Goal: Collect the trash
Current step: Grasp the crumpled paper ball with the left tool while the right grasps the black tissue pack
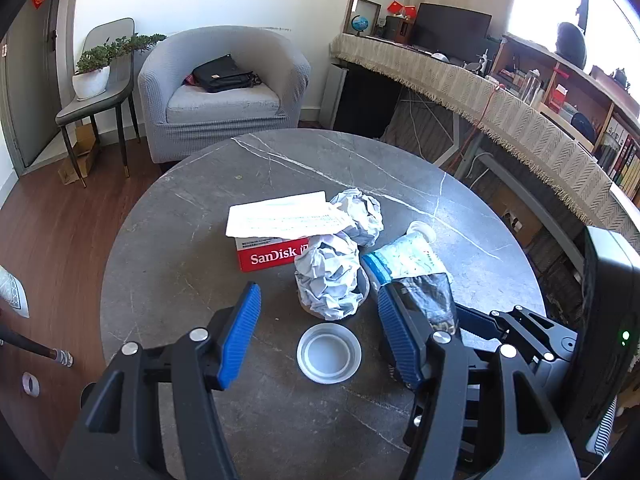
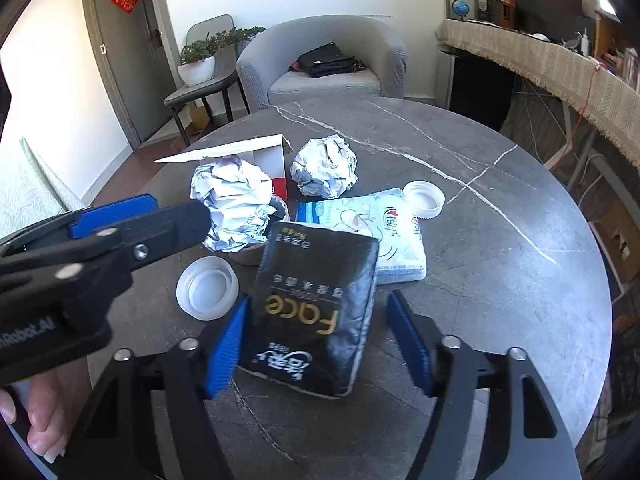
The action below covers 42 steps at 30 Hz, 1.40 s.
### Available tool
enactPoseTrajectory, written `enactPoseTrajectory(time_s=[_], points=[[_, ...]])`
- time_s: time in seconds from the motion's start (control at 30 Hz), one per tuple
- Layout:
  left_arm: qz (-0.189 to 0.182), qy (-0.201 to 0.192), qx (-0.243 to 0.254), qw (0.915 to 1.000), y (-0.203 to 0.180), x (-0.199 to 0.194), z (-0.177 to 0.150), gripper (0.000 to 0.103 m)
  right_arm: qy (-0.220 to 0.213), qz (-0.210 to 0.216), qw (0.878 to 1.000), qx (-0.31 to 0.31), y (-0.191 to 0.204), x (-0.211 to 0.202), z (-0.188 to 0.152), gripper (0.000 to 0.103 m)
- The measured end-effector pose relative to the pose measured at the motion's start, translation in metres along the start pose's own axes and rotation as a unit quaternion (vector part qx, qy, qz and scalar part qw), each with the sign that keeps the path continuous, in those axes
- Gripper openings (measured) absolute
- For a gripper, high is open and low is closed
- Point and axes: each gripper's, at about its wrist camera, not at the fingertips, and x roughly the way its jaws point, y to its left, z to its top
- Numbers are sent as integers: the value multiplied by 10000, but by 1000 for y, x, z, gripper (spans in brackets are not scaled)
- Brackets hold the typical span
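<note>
On the round grey marble table (image 1: pixel 192 248) lie two crumpled paper balls (image 1: pixel 330 280) (image 1: pixel 362 216), a red SanDisk box (image 1: pixel 272 256) under a white sheet, a blue-and-white tissue pack (image 1: pixel 404 258), a black "Face" pack (image 2: pixel 316 304) and two white lids (image 1: pixel 329 353) (image 2: pixel 424 199). My left gripper (image 1: pixel 320 328) is open over the near lid, just short of the nearer paper ball. My right gripper (image 2: pixel 318 340) straddles the black pack; its left pad is at the pack's edge and a gap shows on the right, so it is open.
A grey armchair (image 1: pixel 224 92) with a black bag stands beyond the table, beside a chair holding a potted plant (image 1: pixel 94 68). A cloth-draped desk (image 1: pixel 460 84) and shelves run along the right. A hand (image 2: pixel 44 424) holds the left gripper.
</note>
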Motion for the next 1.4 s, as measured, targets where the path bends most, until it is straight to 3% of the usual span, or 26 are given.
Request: enactPoseTrajectory(time_s=[0.23, 0.57, 0.93, 1.07, 1.2, 1.4], points=[[-79, -29, -46, 10000, -5, 9, 2, 62, 76, 367, 9993, -43, -7, -6, -1, 44], [-178, -27, -390, 9991, 7, 19, 7, 57, -73, 618, 9980, 117, -25, -26, -2, 44], [-300, -121, -552, 9980, 9, 24, 11, 51, -149, 606, 9977, 265, -42, -34, -2, 44], [-185, -106, -514, 9984, 8, 28, 11, 41, -160, 614, 9976, 290, -43, -36, -1, 44], [-122, -247, -529, 9982, 10, 22, 11, 40, -203, 640, 9973, 293, -41, -38, 3, 44], [-360, -261, -653, 9969, 16, 8, 11, 40, -238, 691, 9970, 255, -38, -41, 6, 44]])
